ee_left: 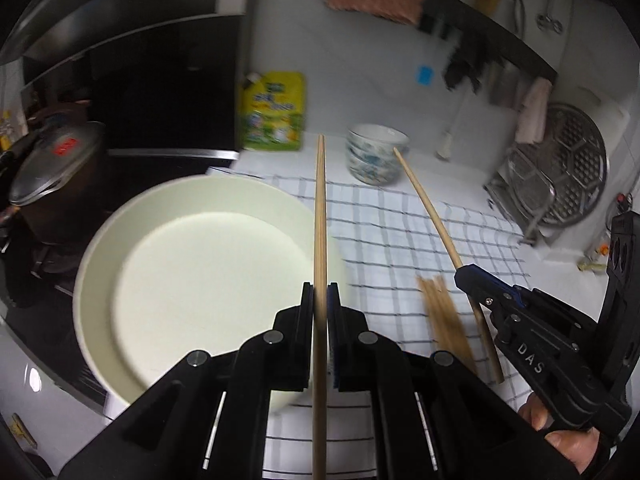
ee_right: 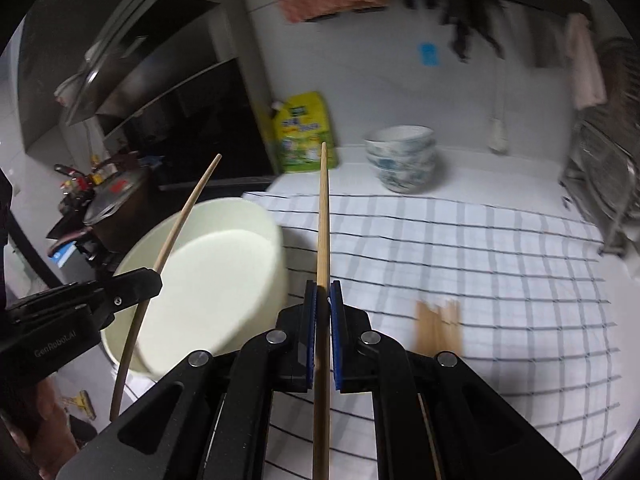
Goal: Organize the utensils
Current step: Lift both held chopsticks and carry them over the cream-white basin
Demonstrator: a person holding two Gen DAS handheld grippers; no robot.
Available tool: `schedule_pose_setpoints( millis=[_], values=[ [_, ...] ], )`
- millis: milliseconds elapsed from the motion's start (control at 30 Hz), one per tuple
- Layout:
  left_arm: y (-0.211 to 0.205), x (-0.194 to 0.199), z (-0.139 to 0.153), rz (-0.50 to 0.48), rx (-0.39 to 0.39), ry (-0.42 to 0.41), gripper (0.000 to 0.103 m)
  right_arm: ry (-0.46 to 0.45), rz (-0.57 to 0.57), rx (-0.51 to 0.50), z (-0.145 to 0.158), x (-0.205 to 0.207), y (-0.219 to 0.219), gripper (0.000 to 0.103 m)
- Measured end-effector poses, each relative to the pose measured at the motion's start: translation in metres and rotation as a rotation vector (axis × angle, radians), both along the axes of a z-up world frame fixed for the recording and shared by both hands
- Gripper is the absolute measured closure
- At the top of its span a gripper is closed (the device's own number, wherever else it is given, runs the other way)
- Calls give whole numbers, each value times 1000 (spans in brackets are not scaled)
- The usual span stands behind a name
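While loose chopsticks lie on the checked cloth, each gripper pinches one. The left gripper clamps its chopstick; the right gripper clamps another

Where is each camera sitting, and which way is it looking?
Left wrist: on the left gripper, looking down over its chopstick at the white tub; the right gripper and a hand show.
Right wrist: on the right gripper, facing the checked cloth; the left gripper shows.
Both share the stacked bowls.
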State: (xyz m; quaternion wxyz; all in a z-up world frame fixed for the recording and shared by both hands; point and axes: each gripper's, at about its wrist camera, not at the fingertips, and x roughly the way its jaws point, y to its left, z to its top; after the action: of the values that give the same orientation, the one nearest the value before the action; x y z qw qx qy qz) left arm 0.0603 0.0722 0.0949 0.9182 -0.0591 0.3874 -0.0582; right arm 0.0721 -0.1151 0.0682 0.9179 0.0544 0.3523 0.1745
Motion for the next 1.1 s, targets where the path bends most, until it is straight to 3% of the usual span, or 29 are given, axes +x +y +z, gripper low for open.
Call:
schedule_pose_setpoints(
  millis=[200, 500, 767, 1000, 1067, 1100],
  values=[
    [65, 15, -10, 117, 13, 7, 95, 32, 107, 26, 2, 28, 70, 96],
    [104, 38, -46, 155, -7, 65, 95, 135, 188, 5, -26, 59, 140, 96],
    [116, 54, -75, 163, -12, 119, 95, 232, 194, -29, -59, 74, 164, 96],
    [119, 60, -86, 172, -15, 132, 95, 249, 172, -45, -69, 78, 161, 96],
    [121, 58, -86, 182, -13, 132, 88, 244, 171, -55, -68, 77, 161, 96],
    [123, 58, -86, 188, -15, 132, 76, 237, 167, -56, -67, 75, 160, 94]
  ],
)
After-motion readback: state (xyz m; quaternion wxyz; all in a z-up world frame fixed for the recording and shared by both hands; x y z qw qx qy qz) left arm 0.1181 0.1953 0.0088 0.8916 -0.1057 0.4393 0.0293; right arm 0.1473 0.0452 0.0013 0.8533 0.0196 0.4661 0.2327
